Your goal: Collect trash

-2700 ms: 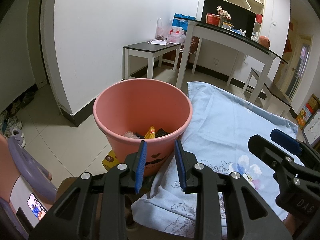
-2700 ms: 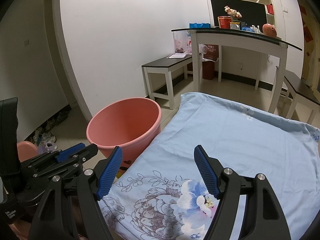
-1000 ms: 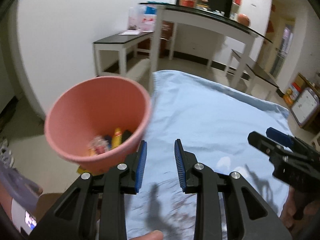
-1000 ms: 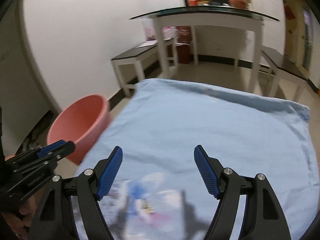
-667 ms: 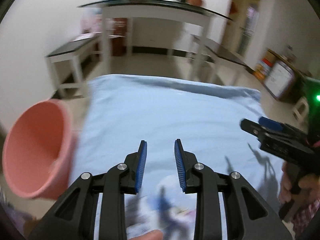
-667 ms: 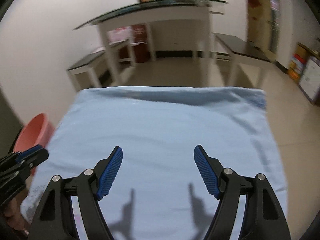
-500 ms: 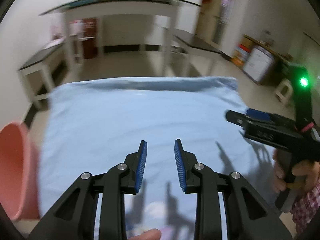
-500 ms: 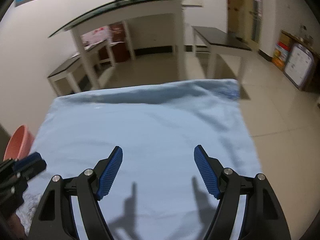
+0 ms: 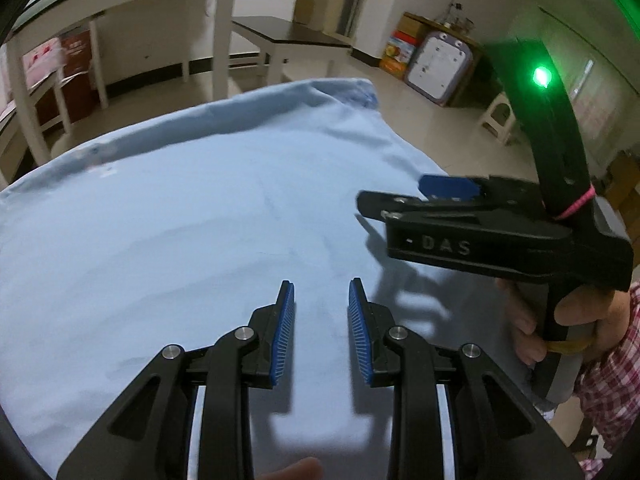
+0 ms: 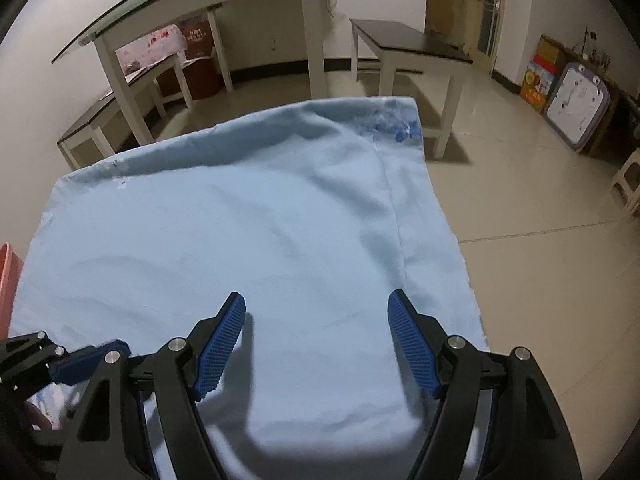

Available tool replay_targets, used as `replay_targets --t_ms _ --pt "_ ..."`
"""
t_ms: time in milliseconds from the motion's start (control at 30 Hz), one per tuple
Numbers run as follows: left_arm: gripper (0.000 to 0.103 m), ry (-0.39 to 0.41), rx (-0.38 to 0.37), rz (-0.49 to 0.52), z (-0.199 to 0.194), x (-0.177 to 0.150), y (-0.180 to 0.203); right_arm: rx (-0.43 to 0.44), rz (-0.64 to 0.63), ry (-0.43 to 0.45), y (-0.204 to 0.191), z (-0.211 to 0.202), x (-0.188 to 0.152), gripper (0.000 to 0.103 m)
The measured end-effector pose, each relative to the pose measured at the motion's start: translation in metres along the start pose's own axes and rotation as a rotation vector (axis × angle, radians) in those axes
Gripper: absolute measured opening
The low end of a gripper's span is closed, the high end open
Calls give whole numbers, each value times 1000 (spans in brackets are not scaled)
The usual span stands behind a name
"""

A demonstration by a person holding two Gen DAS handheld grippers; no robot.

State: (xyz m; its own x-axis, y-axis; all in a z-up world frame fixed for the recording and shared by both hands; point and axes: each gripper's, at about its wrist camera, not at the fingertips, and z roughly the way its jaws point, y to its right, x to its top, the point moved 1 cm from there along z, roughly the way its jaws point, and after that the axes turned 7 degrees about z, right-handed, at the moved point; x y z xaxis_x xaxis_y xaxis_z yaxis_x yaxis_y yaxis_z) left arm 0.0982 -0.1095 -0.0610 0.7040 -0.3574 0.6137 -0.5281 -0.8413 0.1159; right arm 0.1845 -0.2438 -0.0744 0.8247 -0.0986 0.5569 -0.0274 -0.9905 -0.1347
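Pale tiled floor, white-legged tables and dark benches frame a low surface draped in a light blue sheet, over which a person holds two handheld grippers pointing steeply down. No trash shows on the sheet in either wrist view; the cloth looks bare apart from soft creases and a blue floral print at its far corner. At the left edge of the right wrist view a sliver of pink bucket peeks past the sheet, though too little of it shows to tell what it contains.

Jaws on the left gripper stand a narrow gap apart with nothing between them. Those of the right gripper are spread wide, also empty, and hover above the near right part of the cloth. From the left wrist view the right gripper shows side-on, gripped by a hand in a checked sleeve.

Any scraps turning up here would probably be light, soft and easily crushed, such as wrappers. Each would best be pinched at a raised edge or crumpled fold, so the pads do not snag the loose sheet beneath.
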Motion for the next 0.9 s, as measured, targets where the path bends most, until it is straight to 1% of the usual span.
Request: replay_targets --t_ms 33,100,133,167,233,267,300,333,367,433,467,533,567,633,667,700,767,900 --pt "29 -7 10 20 3 -1 4 -7 -12 2 0 0 -1 73" --pt "29 5 39 61 5 -1 8 -22 -39 4 -4 1 -2 73" --pt "29 9 60 95 6 -2 14 -32 -60 9 -7 1 -5 76" --pt "29 5 70 111 9 3 15 -42 -81 11 -10 2 -6 79" --pt "29 -1 83 141 11 3 20 -42 -81 7 -12 2 -6 82" --pt "36 -2 78 147 11 2 21 -41 -80 5 -13 3 -6 84" --pt "46 -4 61 154 13 7 19 -40 -81 3 -13 4 -6 86" --pt "50 -8 46 174 14 6 22 -40 -85 0 -14 4 -6 88" --pt "53 -14 58 196 18 8 26 -41 -87 -3 -14 5 -6 90" --pt "54 -12 86 219 18 8 31 -42 -89 -5 -15 6 -6 91" --pt "54 -12 89 221 18 8 31 -42 -88 -6 -15 6 -6 91" --pt "60 -17 80 198 19 8 26 -42 -87 -6 -13 5 -7 91" --pt "66 -21 79 176 20 9 22 -43 -85 -6 -13 4 -7 91" --pt "68 -24 78 167 21 10 19 -44 -83 -6 -14 5 -7 92" --pt "71 -25 88 170 22 10 20 -44 -83 -6 -14 5 -7 92" --pt "78 -29 99 165 21 10 20 -43 -84 -7 -13 5 -7 92" --pt "85 -39 103 132 22 10 13 -44 -83 -7 -13 5 -7 92" --pt "87 -41 105 131 22 11 13 -43 -83 -7 -13 5 -7 92"
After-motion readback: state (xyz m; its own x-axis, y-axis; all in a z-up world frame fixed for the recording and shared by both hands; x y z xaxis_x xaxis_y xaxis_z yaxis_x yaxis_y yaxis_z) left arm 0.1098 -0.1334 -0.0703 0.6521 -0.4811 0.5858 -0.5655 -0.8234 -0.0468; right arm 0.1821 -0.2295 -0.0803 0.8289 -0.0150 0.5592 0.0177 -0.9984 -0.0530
